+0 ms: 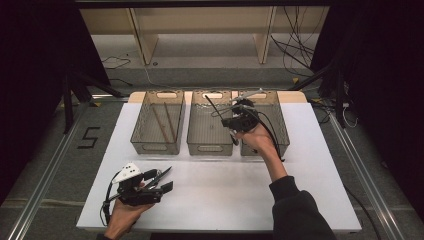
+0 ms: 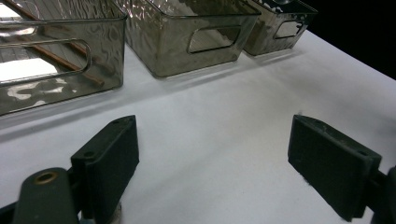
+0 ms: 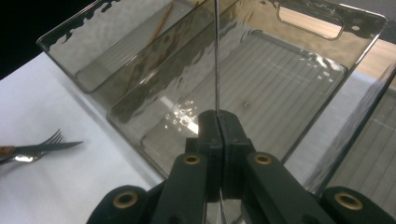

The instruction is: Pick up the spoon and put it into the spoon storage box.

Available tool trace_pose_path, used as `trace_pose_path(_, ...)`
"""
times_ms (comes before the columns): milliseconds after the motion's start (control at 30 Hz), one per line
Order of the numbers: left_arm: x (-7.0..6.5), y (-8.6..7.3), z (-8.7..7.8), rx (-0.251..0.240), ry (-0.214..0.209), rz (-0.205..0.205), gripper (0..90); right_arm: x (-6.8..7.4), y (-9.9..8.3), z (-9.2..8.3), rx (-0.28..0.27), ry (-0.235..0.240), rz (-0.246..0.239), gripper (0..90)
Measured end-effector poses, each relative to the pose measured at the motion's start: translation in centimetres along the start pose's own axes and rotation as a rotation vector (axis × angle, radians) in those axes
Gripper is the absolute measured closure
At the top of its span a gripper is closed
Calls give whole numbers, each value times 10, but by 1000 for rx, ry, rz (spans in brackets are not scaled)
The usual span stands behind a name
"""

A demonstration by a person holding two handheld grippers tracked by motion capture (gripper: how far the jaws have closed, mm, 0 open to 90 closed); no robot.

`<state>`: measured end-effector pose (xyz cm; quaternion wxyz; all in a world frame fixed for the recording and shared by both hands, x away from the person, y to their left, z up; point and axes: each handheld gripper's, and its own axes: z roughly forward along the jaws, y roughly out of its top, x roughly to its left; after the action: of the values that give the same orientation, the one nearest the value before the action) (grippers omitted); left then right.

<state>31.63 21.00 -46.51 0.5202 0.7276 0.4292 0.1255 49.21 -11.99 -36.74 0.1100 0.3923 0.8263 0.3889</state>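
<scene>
My right gripper hangs over the middle bin, shut on a thin metal utensil that sticks out past its tips. In the right gripper view the utensil shows edge-on, rising from the pressed-together jaws above the middle bin's ribbed floor. My left gripper rests low at the table's front left, open. Its pads stand wide apart over bare white table. A fork and knife lie together on the table close to its jaws, also visible as the fork and knife.
Three smoky clear bins stand in a row at the back of the white table. The left bin holds wooden chopsticks. The right bin sits under my right wrist. Floor rails run along both sides.
</scene>
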Motion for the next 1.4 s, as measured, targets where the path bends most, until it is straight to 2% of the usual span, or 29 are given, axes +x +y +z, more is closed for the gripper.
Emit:
trace_pose_path(267,0,0,0,-2,-1,7,156,1,17,15,7,-26,14,894)
trace_pose_path(467,0,0,0,-4,2,11,155,2,23,27,25,-46,23,893)
trace_pose_path(700,0,-1,0,-1,1,13,155,2,21,38,41,-60,18,892)
trace_pose_path(933,0,-1,0,0,2,14,155,-1,20,46,54,-72,40,891)
trace_pose_path(1167,0,-1,0,-3,1,12,155,-2,16,54,76,-91,37,890)
trace_pose_path(1400,1,-1,0,1,2,12,155,-2,15,59,74,-99,36,876)
